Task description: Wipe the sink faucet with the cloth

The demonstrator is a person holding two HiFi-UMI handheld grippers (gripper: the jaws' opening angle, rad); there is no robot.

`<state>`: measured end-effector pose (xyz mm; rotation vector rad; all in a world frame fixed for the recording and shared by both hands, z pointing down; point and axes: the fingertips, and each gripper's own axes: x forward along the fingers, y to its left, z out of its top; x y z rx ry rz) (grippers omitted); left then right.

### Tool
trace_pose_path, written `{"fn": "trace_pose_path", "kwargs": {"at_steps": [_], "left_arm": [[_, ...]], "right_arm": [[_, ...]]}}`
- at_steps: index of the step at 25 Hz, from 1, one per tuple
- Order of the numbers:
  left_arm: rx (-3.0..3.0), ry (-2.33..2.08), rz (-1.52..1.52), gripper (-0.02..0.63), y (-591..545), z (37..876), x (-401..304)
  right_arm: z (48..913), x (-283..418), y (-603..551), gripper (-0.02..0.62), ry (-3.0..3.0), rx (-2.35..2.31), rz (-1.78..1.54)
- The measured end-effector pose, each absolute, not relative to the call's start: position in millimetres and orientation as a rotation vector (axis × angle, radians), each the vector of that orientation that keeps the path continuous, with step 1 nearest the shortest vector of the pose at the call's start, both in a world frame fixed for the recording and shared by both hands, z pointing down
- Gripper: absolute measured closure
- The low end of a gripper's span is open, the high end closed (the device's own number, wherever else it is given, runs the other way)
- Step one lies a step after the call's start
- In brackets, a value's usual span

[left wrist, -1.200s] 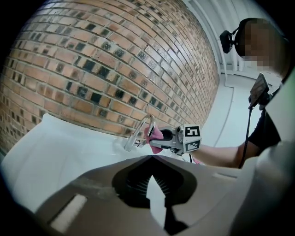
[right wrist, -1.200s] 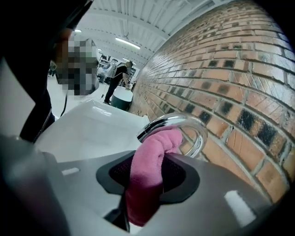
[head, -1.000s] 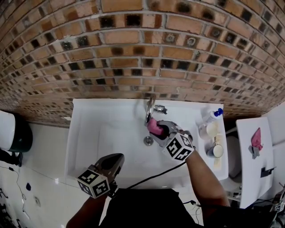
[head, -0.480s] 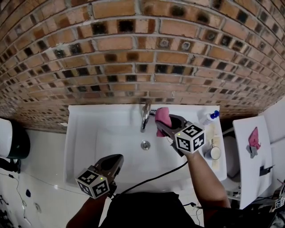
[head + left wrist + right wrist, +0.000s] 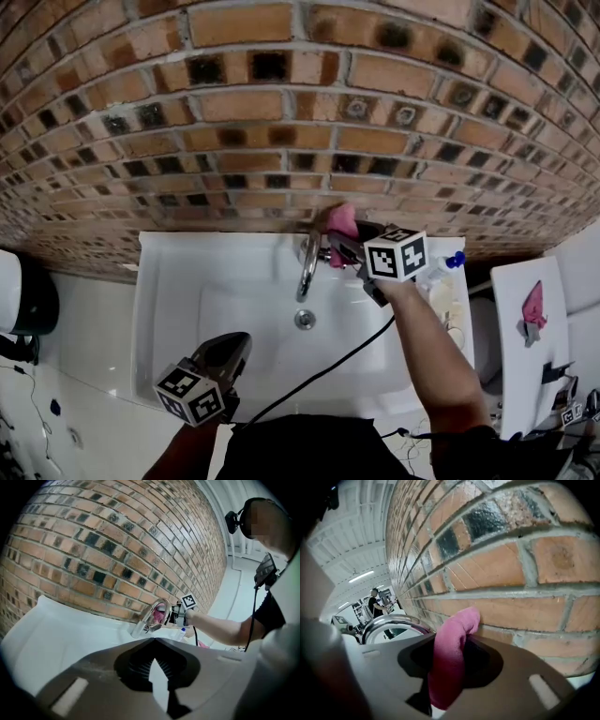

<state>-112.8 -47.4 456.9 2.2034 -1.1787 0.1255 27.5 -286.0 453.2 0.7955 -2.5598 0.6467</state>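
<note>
The pink fabric cloth is uniform pink. The curved chrome faucet is mirror silver. The white rectangular sink is plain white. The brick wall is orange-red with black glazed patches and grey mortar lines. The left gripper and right gripper are dark grey. The 2 cubes, left marker cube and right marker cube, are white with black square patterns. The blue bottle cap is bright blue. The black cable is plain black.
</note>
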Motion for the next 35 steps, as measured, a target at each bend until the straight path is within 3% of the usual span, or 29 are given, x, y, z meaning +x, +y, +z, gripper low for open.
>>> {"fn": "trace_pose_path", "kwargs": {"at_steps": [11,20,25,35], "left_arm": [[2.140,-1.196,0.125,0.600,-59,474,-119],[2.133,-1.185,0.102,0.600,-61,477,-118],[2.151,-1.170,0.094,0.600,-55,473,-116],[2.190,-1.161,0.069,0.600,-32,461,-122]], "right_arm": [[488,4,-303,0.449,-2.524,0.637,0.865],[456,-1,-303,0.454,-2.603,0.612,1.112],[424,-4,-297,0.454,-2.675,0.641,0.985],[385,-30,-269,0.454,-2.578,0.695,0.320]]}}
